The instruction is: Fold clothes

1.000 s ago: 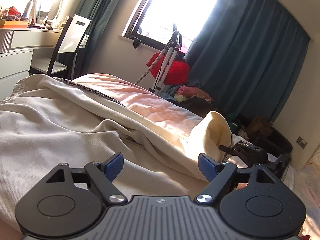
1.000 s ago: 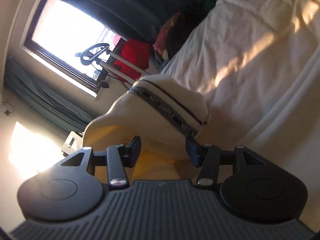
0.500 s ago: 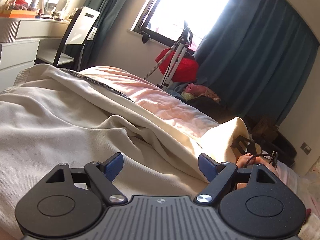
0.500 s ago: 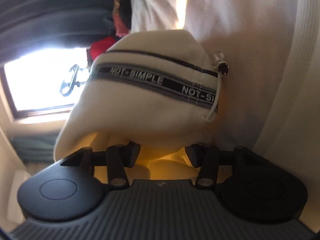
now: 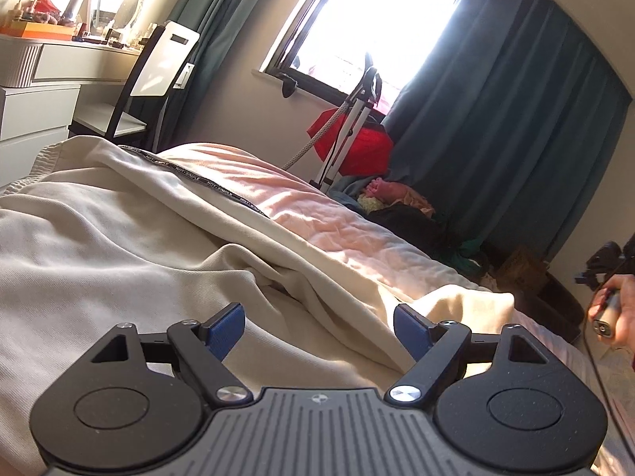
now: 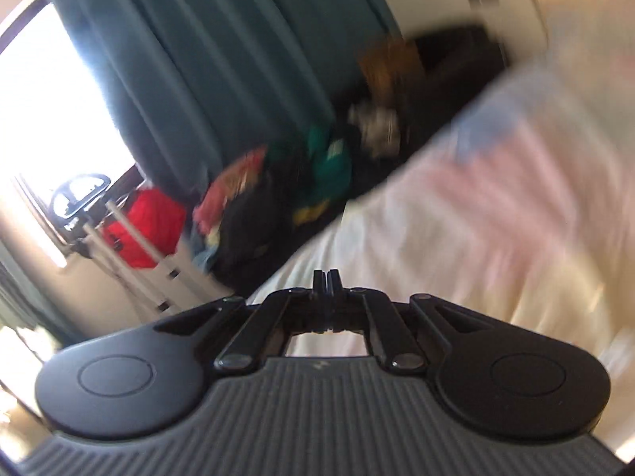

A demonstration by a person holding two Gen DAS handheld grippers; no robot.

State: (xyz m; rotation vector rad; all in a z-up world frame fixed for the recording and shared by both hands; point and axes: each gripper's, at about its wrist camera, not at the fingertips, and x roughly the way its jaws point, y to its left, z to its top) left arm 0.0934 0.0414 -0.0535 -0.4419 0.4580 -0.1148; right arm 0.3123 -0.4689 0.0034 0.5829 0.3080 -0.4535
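A cream garment (image 5: pixel 119 238) with a black lettered stripe (image 5: pixel 206 184) lies spread over the pink bed sheet (image 5: pixel 317 214). Its hood end (image 5: pixel 472 301) rests on the bed at the right. My left gripper (image 5: pixel 319 327) is open and empty, low over the cream cloth. My right gripper (image 6: pixel 328 277) is shut with nothing between its fingers, raised off the bed; its view is motion-blurred. In the left wrist view the right gripper (image 5: pixel 607 265) shows at the far right edge, held in a hand.
A white dresser (image 5: pixel 35 91) and a chair (image 5: pixel 154 75) stand at the left. A red bag (image 5: pixel 357 150) on a metal stand sits under the window. A pile of clothes (image 5: pixel 405 206) lies beside the bed by the teal curtain (image 5: pixel 508 119).
My right gripper has let go of the hood, shut, and pulled away to the right. The hood now lies flat on the bed. My left gripper has barely moved.
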